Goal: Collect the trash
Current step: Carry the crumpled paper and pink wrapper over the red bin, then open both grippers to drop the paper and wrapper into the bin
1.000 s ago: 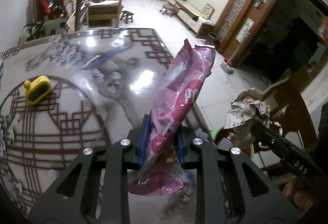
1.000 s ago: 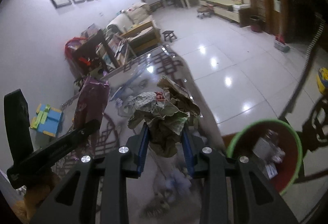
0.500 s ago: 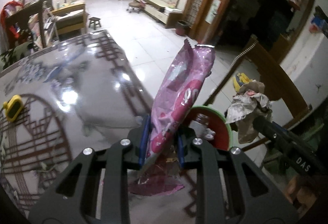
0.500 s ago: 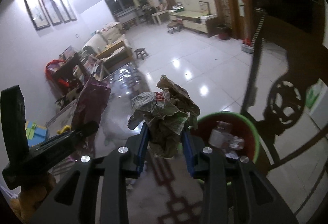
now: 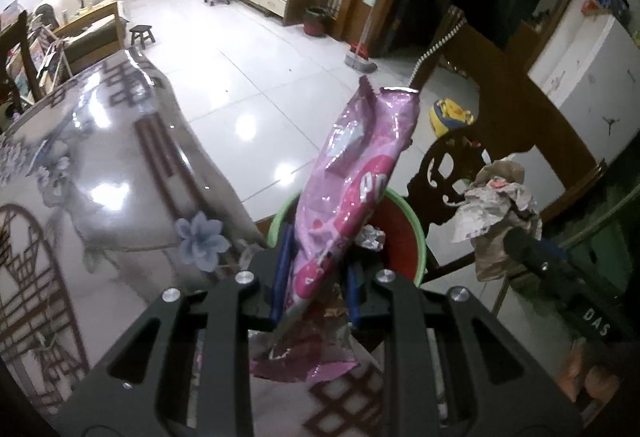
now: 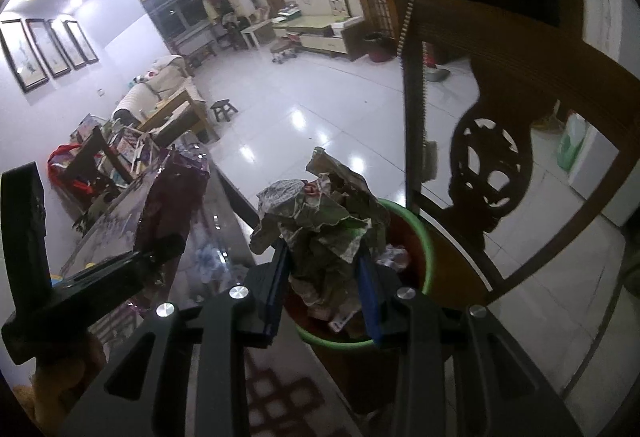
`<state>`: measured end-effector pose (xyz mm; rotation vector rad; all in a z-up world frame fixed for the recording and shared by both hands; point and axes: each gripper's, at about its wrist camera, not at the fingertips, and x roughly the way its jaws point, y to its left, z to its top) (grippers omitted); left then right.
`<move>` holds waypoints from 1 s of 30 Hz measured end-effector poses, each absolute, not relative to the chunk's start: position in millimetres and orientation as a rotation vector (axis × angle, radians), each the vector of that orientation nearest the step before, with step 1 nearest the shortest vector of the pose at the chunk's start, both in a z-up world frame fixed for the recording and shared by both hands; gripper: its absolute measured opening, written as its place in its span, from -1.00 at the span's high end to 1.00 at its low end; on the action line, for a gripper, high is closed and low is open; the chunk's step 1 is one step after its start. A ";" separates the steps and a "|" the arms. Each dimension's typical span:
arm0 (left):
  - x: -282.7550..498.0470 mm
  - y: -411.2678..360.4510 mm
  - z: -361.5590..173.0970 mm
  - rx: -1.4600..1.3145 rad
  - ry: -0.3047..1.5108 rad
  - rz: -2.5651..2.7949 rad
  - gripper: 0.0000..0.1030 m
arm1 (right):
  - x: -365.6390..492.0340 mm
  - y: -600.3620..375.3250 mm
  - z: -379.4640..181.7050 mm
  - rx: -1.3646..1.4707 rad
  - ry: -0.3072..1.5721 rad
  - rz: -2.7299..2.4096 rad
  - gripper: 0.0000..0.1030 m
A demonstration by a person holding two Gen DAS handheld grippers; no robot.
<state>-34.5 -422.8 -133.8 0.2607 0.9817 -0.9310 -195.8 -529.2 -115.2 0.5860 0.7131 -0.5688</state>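
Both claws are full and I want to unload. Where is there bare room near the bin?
Free: the glossy tabletop left of the pink wrapper. Crowded: the green-rimmed bin already holds trash, with the carved chair close behind it and the crumpled paper over it.

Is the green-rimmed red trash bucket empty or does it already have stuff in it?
Not empty: crumpled white scraps lie inside the green-rimmed red trash bucket. How full, cannot tell.
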 end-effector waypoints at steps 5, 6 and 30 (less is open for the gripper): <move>-35.3 -445.6 -143.5 0.294 1.002 -0.960 0.58 | -197.3 -539.0 -122.7 0.603 0.729 -0.583 0.37; -35.2 -448.5 -145.3 0.299 1.003 -0.964 0.58 | -196.9 -541.3 -125.2 0.608 0.736 -0.584 0.37; -4.6 -491.5 -196.9 0.368 1.091 -0.972 0.58 | -165.3 -566.5 -162.7 0.638 0.845 -0.596 0.36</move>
